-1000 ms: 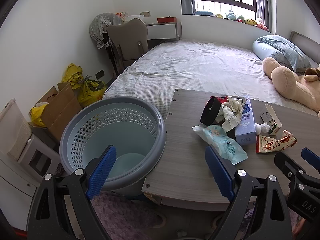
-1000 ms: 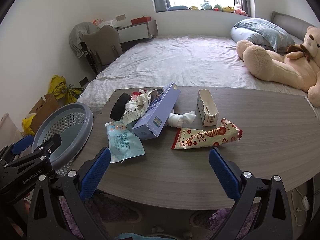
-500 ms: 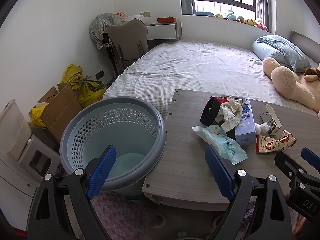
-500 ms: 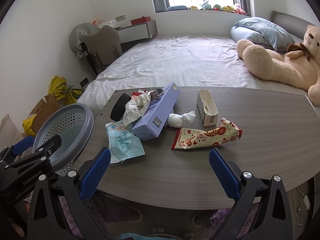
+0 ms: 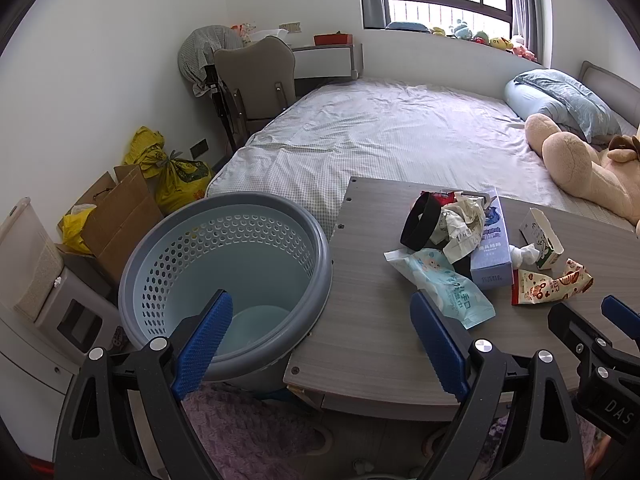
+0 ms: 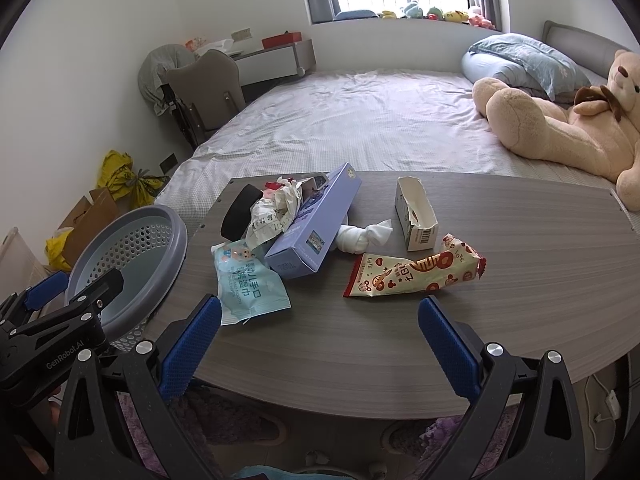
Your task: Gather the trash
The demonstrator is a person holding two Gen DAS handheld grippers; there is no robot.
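Trash lies in a heap on the grey wooden table (image 6: 520, 280): a wet-wipes pack (image 6: 248, 284), a blue box (image 6: 316, 224), crumpled paper (image 6: 276, 212), a black band (image 6: 236, 216), a knotted white tissue (image 6: 360, 238), a torn small carton (image 6: 416, 214) and a red-and-white snack wrapper (image 6: 416, 274). A grey-blue perforated basket (image 5: 224, 280) stands on the floor at the table's left end. My left gripper (image 5: 320, 340) hangs open over the basket rim and table corner. My right gripper (image 6: 320, 344) is open at the near table edge, short of the wrapper.
A bed (image 6: 360, 128) with a large teddy bear (image 6: 560, 128) and a pillow lies behind the table. A chair (image 5: 256, 76), cardboard box (image 5: 116, 216) and yellow bags (image 5: 176, 172) stand along the left wall. A purple rug (image 5: 248, 432) covers the floor below.
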